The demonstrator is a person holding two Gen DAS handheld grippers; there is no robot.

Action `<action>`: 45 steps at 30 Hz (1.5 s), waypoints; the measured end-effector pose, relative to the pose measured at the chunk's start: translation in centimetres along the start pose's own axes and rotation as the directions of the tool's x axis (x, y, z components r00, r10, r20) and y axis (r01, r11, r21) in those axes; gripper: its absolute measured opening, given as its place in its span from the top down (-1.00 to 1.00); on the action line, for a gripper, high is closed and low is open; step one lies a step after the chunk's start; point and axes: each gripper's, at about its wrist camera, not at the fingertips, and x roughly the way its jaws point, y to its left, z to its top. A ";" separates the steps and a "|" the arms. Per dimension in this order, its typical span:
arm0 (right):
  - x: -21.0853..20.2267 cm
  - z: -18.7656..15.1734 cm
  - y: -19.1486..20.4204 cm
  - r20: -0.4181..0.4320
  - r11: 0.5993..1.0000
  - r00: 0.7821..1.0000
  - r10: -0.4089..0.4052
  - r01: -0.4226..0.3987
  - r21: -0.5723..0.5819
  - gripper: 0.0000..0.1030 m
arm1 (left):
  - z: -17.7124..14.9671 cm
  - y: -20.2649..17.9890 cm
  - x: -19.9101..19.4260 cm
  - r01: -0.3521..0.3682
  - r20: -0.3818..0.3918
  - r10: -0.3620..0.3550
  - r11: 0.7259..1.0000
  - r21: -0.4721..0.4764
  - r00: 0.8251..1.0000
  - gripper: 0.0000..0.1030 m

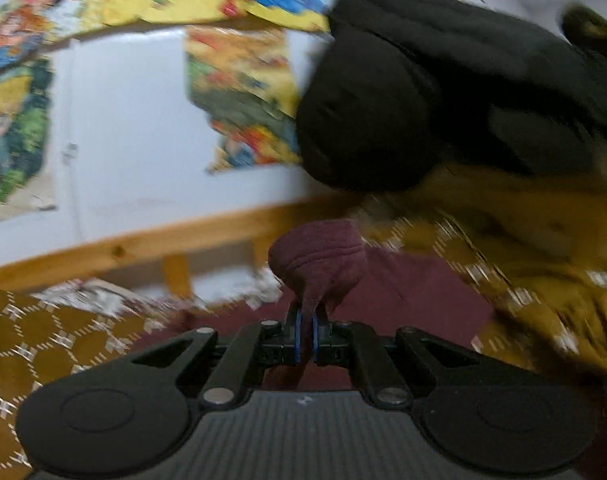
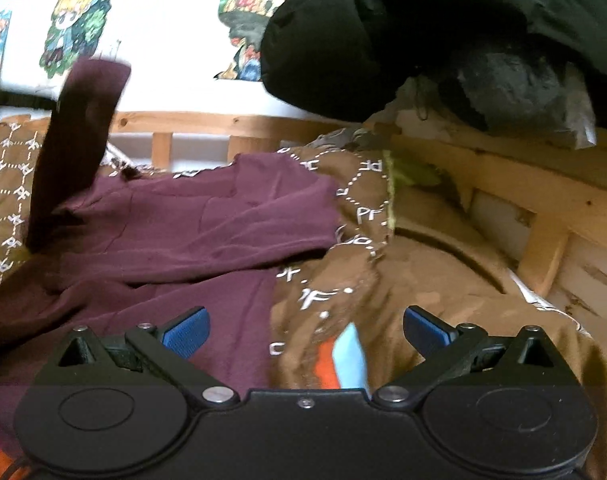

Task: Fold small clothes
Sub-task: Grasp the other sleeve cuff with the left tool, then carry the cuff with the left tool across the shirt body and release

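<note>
A small maroon garment (image 2: 199, 232) lies on a brown patterned bedspread (image 2: 343, 280). My left gripper (image 1: 307, 332) is shut on a bunched end of the maroon garment (image 1: 323, 256) and holds it lifted above the bed. In the right wrist view that lifted part (image 2: 83, 128) rises at the left. My right gripper (image 2: 305, 332) is open and empty, low over the garment's right edge and the bedspread.
A black puffy jacket (image 2: 383, 40) hangs over the wooden bed frame (image 2: 503, 184) at the upper right. A white wall with colourful cartoon posters (image 1: 239, 92) stands behind the wooden rail (image 1: 143, 244).
</note>
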 end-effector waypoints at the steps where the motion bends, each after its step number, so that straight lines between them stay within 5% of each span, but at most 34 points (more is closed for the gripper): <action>1: 0.0 0.0 -0.4 0.002 1.000 1.000 0.004 -0.004 0.010 -0.99 | -0.7 -0.6 0.0 0.012 -0.016 -0.012 1.000 0.017 1.000 0.90; 7: 0.4 -0.2 -2.0 -0.010 0.995 1.000 0.007 -0.006 0.095 -0.99 | -3.7 -2.5 -0.1 0.063 -0.134 -0.060 0.998 0.017 0.989 0.76; 11: 0.5 -0.3 -2.2 -0.020 0.994 1.000 0.005 -0.003 0.112 -0.99 | -4.3 -2.9 -0.4 0.092 -0.183 -0.089 0.996 0.008 0.979 0.01; 13: 0.6 -0.3 -2.0 -0.022 0.995 1.000 0.006 -0.004 0.104 -0.99 | -4.4 -2.9 -0.7 0.109 -0.204 -0.105 0.994 0.010 0.973 -0.21; 15: 0.6 -0.4 -1.7 -0.021 0.996 1.000 0.010 -0.008 0.093 -0.99 | -4.5 -2.9 -1.0 0.137 -0.231 -0.133 0.991 0.001 0.964 -0.66; 20: 1.0 -0.7 -0.7 -0.028 0.998 0.999 0.026 -0.024 0.063 -0.99 | -5.1 -2.7 -3.3 0.167 -0.265 -0.159 0.986 0.007 0.951 -0.92; 24: 1.1 -1.0 0.4 -0.028 0.999 0.999 0.043 -0.042 0.028 -0.99 | -5.0 -0.5 -4.4 0.084 -0.310 -0.074 0.996 0.018 0.948 -0.95; 27: 1.1 -0.9 1.4 -0.024 0.997 0.996 0.081 -0.081 -0.011 -0.99 | -5.2 2.8 -4.2 -0.046 -0.344 0.036 0.999 -0.021 0.938 -0.96; 32: 3.6 1.3 3.4 -0.039 0.982 0.982 0.185 -0.186 -0.014 -0.99 | -6.2 9.3 -2.3 -0.291 -0.424 0.256 0.957 -0.020 0.869 -0.97; 35: 6.8 4.4 5.1 -0.025 0.954 0.954 0.298 -0.297 0.025 -0.96 | -6.6 12.9 -1.5 -0.304 -0.432 0.256 0.952 -0.045 0.865 -0.96; 39: 12.0 9.5 9.1 -0.024 0.899 0.899 0.438 -0.437 0.029 -0.74 | -7.0 16.9 -0.8 -0.249 -0.412 0.174 0.959 -0.135 0.894 -0.65; 45: 19.4 15.7 19.4 -0.097 0.740 0.735 0.671 -0.672 0.026 -0.32 | -8.8 20.6 1.9 -0.209 -0.450 0.026 0.908 -0.363 0.893 0.10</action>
